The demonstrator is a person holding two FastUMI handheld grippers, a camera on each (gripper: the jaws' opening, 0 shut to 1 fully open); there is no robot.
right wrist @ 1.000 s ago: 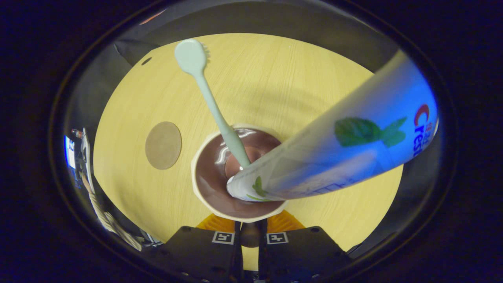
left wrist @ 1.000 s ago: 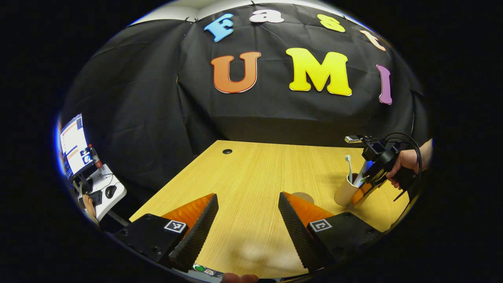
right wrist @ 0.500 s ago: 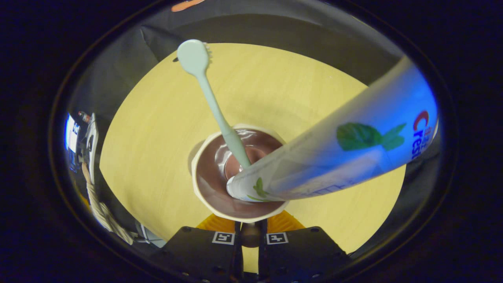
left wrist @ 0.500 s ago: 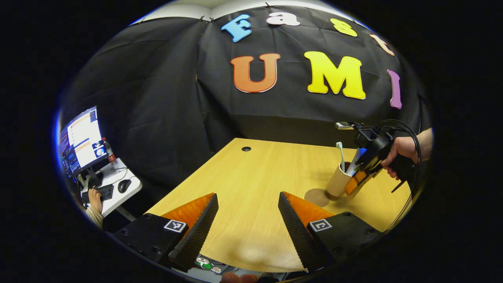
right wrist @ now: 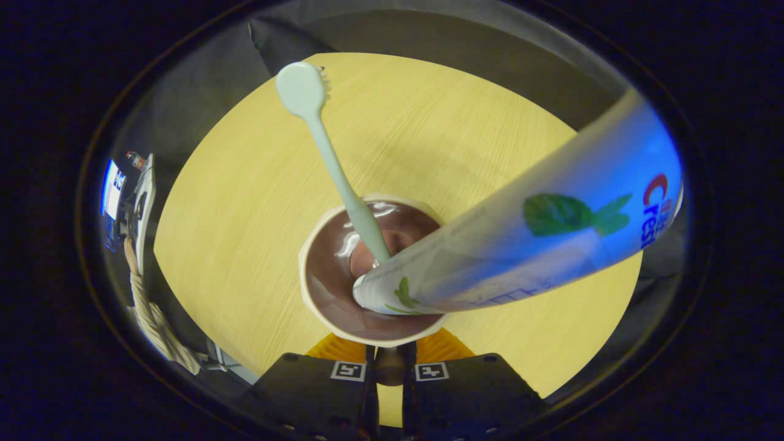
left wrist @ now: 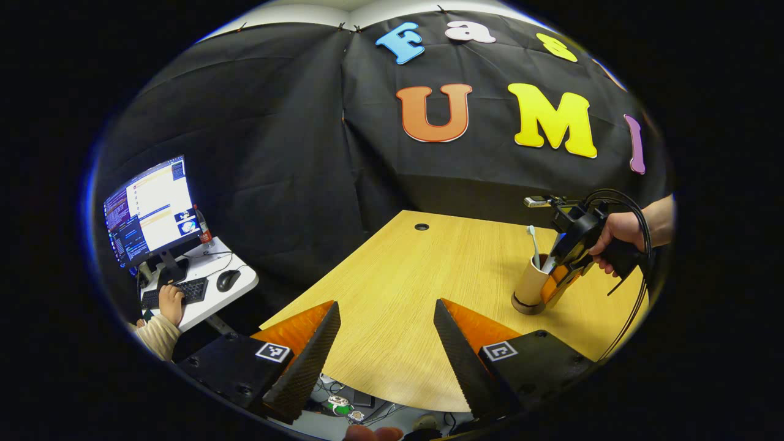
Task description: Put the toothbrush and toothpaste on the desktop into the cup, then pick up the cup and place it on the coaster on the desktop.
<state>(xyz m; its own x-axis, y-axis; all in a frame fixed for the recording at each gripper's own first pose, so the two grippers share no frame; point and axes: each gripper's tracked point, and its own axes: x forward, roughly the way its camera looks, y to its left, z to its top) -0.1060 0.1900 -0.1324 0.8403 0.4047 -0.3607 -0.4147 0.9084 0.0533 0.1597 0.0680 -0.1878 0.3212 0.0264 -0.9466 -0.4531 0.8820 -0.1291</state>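
A cream cup (left wrist: pixel 530 283) stands on the round brown coaster (left wrist: pixel 525 309) at the table's right. From above, the cup (right wrist: pixel 324 293) shows a brown inside. A pale green toothbrush (right wrist: pixel 324 153) and a blue-white toothpaste tube (right wrist: pixel 539 233) lean in it. My right gripper (right wrist: pixel 389 354) is shut on the cup's near wall. Seen from the left gripper view, a hand (left wrist: pixel 618 236) holds the right gripper (left wrist: pixel 558 283) beside the cup, and the toothbrush (left wrist: pixel 533 242) sticks up above the rim. My left gripper (left wrist: pixel 386 306) hangs open over the table's front edge, holding nothing.
The wooden table (left wrist: pixel 429 275) has a cable hole (left wrist: pixel 421 226) near its back edge. To the left, below table level, a side desk (left wrist: pixel 202 294) carries a monitor, keyboard and mouse, with a person's hand on the keyboard. A black cable (left wrist: pixel 631 318) loops from the right gripper.
My right gripper has carried the cup leftward onto the coaster, which now lies under it. The left gripper has drawn back and turned left, showing more of the side desk.
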